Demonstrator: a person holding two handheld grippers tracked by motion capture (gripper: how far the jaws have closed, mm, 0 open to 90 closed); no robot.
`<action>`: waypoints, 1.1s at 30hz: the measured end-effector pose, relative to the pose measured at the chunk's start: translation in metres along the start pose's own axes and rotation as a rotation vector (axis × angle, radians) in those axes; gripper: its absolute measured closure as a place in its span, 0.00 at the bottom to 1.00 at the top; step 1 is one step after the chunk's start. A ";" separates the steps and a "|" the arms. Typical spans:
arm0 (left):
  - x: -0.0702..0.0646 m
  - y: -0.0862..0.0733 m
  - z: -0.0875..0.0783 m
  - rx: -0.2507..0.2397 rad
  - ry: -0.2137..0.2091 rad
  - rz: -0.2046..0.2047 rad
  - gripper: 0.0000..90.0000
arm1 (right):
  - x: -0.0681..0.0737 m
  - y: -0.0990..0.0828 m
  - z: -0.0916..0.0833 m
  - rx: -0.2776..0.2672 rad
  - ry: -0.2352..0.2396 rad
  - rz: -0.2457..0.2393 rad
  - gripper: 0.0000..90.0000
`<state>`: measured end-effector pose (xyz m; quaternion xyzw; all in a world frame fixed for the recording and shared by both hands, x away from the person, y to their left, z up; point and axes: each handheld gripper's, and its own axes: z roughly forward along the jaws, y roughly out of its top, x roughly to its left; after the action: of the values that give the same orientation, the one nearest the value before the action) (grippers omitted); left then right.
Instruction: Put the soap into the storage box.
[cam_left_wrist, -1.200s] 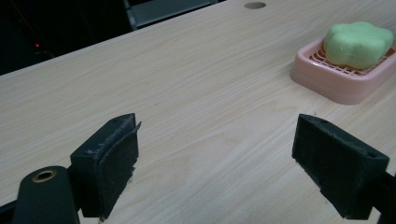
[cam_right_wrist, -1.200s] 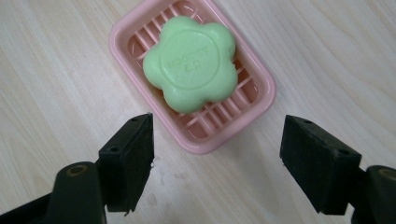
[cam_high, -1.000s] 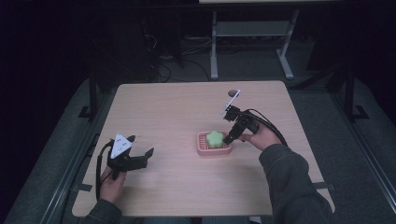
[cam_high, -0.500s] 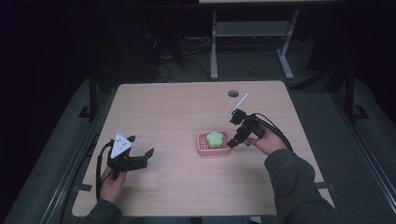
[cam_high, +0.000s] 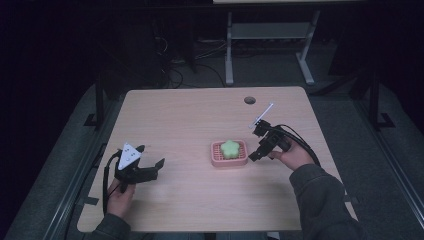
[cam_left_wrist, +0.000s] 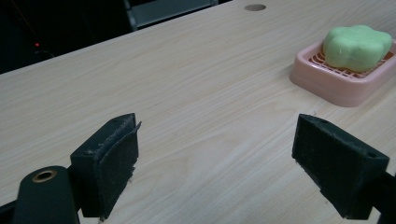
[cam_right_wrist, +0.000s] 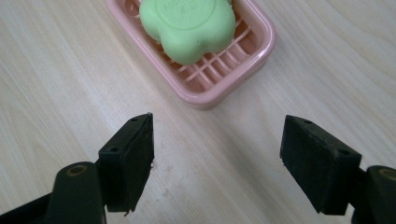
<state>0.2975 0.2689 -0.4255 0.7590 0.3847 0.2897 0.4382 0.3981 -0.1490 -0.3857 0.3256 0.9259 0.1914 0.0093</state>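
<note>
So the soap (cam_high: 229, 148), a green flower-shaped bar, sits in the pink soap dish (cam_high: 216, 159) a bit right of the middle of the table (cam_high: 200, 115), closer to the person's edge than the far one. In the right gripper view the bar leans toward 1 end of the dish, leaving bare grid slats at the other end.

Room-wise there's loads. The whole left half of the tabletop is bare wood, and the far strip has just a small round hole (cam_high: 250, 100) near the back edge. The dish stands well clear of every table edge.

The right gripper (cam_right_wrist: 217, 163) is just beside the dish on its right, not touching it. Its 2 jaws are wide apart with nothing between them, and they point down at the bare wood right in front of the dish's near corner. In the high view the right hand (cam_high: 292, 156) holds it tilted toward the dish, forearm coming in from the bottom right corner, cable looping off behind.

The left gripper (cam_left_wrist: 229, 163) is well apart from all that, near the front left of the table. Jaws spread wide too, empty, low over the wood and aimed across it toward the dish. The left hand (cam_high: 121, 196) grips it from below, close to the front edge.
</note>
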 end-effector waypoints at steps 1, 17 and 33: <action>0.000 0.000 0.000 0.001 0.000 0.001 0.16 | 0.000 -0.001 0.000 0.001 0.003 0.002 0.29; 0.001 0.000 0.000 -0.004 -0.006 -0.013 0.16 | -0.002 -0.018 -0.006 -0.011 0.002 0.018 0.29; 0.000 0.000 0.001 -0.002 -0.008 -0.018 0.16 | -0.003 -0.040 -0.007 -0.018 -0.001 0.037 0.29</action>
<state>0.2981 0.2692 -0.4261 0.7561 0.3895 0.2832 0.4431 0.3756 -0.1815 -0.3940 0.3426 0.9179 0.1999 0.0091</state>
